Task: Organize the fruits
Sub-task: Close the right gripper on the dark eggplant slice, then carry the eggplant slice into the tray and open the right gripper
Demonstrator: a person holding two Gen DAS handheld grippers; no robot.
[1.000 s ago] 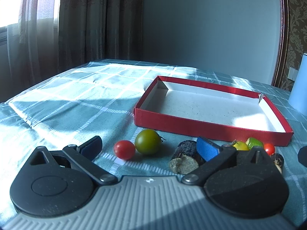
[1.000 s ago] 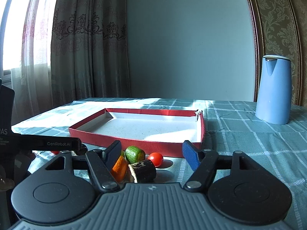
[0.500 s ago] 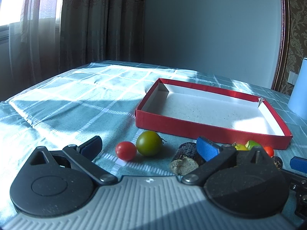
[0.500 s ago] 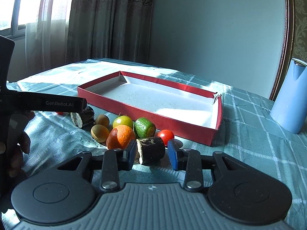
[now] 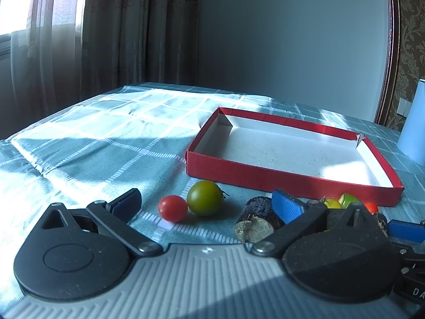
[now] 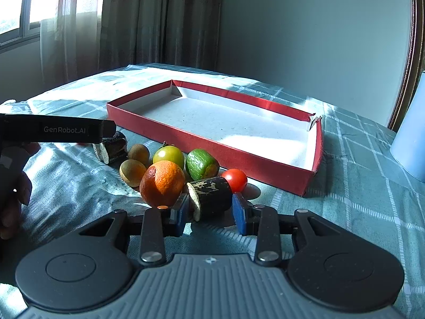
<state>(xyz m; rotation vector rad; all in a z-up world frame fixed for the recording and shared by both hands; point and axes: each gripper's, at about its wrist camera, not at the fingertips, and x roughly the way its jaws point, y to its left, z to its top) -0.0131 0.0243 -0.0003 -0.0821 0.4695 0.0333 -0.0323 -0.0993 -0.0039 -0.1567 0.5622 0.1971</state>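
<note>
The right tool [image 6: 211, 211] has just been closing and now brackets a dark cut cylinder [image 6: 211, 195] (pads seemingly touching its ends) beside the orange [image 6: 162, 183], near the red tray [image 6: 310, 171]. The left tool [image 5: 207, 203] gapes open, gripping nothing, before a red tomato [image 5: 172, 208].

I am seeing the checked-cloth counter [image 6: 358, 186] carrying a red tray [image 6: 239, 156], a blue jug [image 6: 411, 138] and loose fruits [image 6: 162, 183] lying beside the tray.

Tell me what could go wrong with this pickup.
The right tongs bracket the dark cylinder by its flat ends, and the orange crowds the left pad, so lifting may nudge it. The cherry tomato sits just behind and could roll. The red tray has a low wall to clear.
</note>
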